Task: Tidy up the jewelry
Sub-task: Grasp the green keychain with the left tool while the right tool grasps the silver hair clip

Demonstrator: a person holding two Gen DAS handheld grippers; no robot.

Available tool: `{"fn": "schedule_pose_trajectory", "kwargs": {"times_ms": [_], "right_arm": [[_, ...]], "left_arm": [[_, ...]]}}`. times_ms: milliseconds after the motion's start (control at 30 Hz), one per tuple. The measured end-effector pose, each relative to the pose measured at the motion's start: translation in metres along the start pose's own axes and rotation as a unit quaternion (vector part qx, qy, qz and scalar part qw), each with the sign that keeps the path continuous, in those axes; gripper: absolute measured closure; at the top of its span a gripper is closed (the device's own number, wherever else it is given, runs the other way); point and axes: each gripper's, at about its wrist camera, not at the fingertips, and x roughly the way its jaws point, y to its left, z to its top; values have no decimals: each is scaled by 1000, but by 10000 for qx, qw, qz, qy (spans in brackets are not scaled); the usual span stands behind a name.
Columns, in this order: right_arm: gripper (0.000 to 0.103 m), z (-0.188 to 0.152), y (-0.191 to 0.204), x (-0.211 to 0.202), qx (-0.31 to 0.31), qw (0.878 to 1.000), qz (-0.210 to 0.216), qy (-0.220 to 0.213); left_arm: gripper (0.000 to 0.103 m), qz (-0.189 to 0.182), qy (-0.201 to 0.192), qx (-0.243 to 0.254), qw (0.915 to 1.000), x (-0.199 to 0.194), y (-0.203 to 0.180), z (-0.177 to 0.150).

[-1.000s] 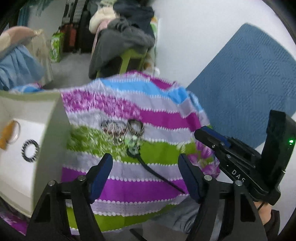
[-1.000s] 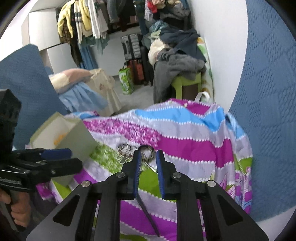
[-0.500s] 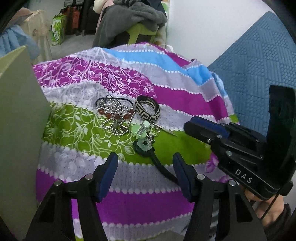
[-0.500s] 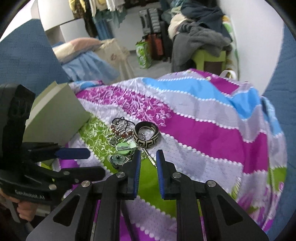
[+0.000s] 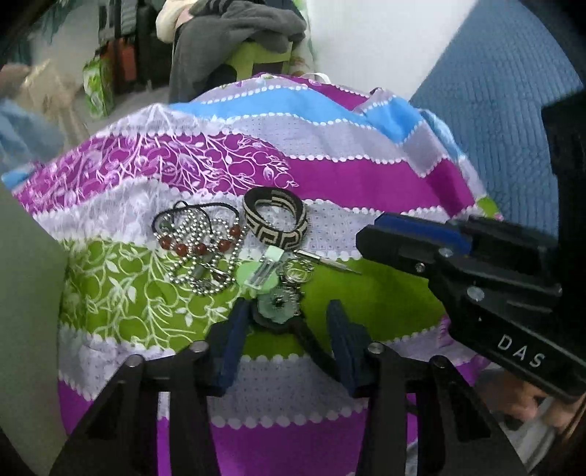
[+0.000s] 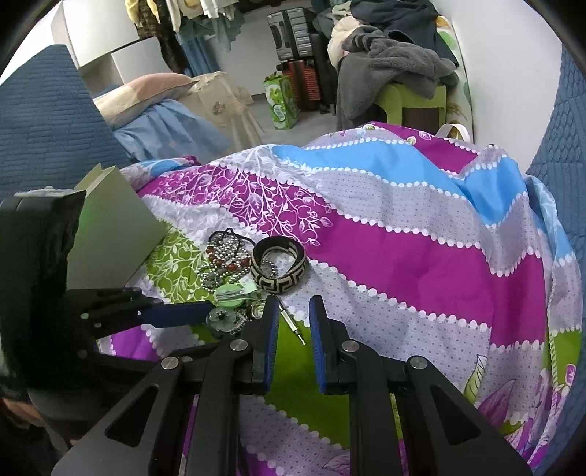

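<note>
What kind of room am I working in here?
Most likely a bedroom or dressing area: a striped floral bedsheet under the jewelry pile, clothes hanging on a rack, suitcases and a pillow behind.

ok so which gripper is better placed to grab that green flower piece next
Left. The left hand-held gripper is open with its fingers either side of the green flower piece, right at it. The right hand-held gripper sits further right, over the small metal pin, its jaws only narrowly apart.
</note>
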Motion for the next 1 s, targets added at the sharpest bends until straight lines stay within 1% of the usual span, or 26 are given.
{"fn": "schedule_pose_trajectory", "kwargs": {"times_ms": [33,100,200,300,400,467,500,567,733,833,900,1000], "right_arm": [[88,0,0,2,9,10000,-11,23],[88,0,-1,5,33,10000,2,72],[88,-2,2,10,-12,9999,27,167],[88,-5,7,15,-123,9997,54,217],[88,-6,13,20,-267,9993,-27,270],[88,-5,17,23,-386,9988,-119,272],[87,-6,19,24,-436,9985,-156,276],[87,-6,24,29,-615,9969,-361,331],[87,-13,34,41,-955,9923,-618,499],[89,-12,31,42,-802,9938,-563,516],[96,-11,28,41,-624,9952,-524,548],[100,-11,32,41,-539,9950,-582,612]], "left_arm": [[77,77,-5,30,10000,0,0,0],[78,-93,36,-134,9999,0,8,1],[83,-248,57,-331,9991,-6,19,1],[84,-308,103,-379,9988,-11,24,-2],[84,-397,105,-426,9982,-17,30,-6],[84,-473,144,-503,9975,-22,34,-9],[84,-477,146,-512,9974,-26,35,-10],[84,-458,118,-504,9976,-32,38,-12],[84,-469,70,-521,9975,-46,45,-15],[84,-455,16,-504,9977,-54,48,-16],[84,-434,-14,-482,9979,-58,49,-16],[84,-446,-57,-463,9979,-65,50,-18]]}}
